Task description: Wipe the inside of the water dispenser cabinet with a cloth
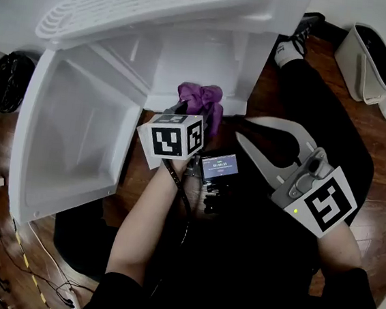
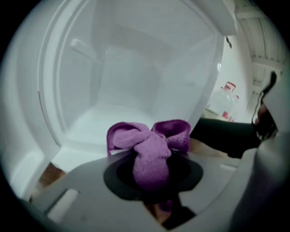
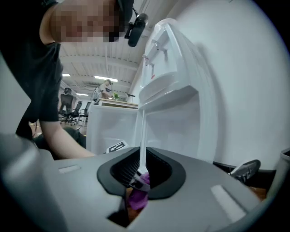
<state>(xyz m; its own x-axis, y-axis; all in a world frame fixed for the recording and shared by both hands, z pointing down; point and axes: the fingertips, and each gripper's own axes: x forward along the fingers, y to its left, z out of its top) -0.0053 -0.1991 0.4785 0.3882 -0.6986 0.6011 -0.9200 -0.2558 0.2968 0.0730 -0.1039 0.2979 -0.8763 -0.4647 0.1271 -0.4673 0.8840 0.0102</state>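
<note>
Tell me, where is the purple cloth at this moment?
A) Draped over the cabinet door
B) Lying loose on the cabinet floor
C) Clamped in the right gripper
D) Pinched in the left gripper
D: the left gripper view shows the purple cloth bunched and pinched between the jaws of the left gripper, with the open white cabinet beyond it.

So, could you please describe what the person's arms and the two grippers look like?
Both grippers have pale grey curved fingers with dark pads, and a white cube of black square markers. The left gripper trails a black cable; the right gripper shows a green light. Short black sleeves.
</note>
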